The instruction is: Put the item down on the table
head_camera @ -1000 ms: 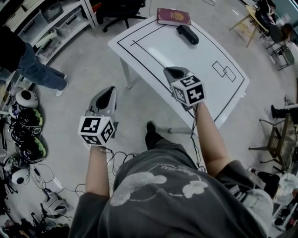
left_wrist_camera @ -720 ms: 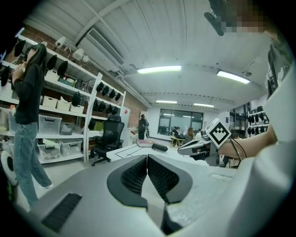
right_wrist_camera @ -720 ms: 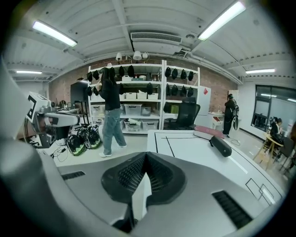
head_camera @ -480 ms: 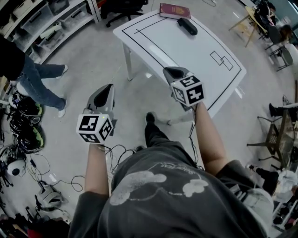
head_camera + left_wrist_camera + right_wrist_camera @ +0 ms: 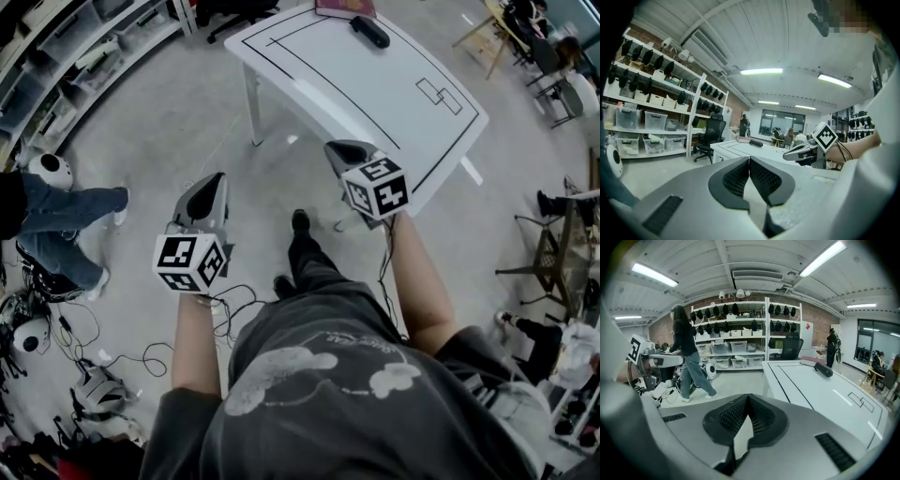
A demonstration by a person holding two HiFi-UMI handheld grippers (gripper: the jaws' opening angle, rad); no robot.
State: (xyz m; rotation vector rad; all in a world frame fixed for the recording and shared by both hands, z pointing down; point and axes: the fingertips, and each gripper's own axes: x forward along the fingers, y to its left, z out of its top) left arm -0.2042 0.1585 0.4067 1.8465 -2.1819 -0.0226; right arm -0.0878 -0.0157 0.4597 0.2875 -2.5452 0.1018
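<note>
Grey concrete floor [image 5: 169,112], with shelving [image 5: 66,56] and its bins along the left side. White table [image 5: 375,94], black lines marked on its top, ahead and to the right. Bystander in jeans [image 5: 66,211] near the shelving.

Left claw [image 5: 216,181] over the floor, short of the table: jaws together, nothing in them. Right claw [image 5: 337,150] by the table's near edge: jaws pressed together, empty.

Red book [image 5: 345,7] at the table's far end. Black oblong item [image 5: 369,31] lies flat on the table just beside it, well apart from both claws.
</note>
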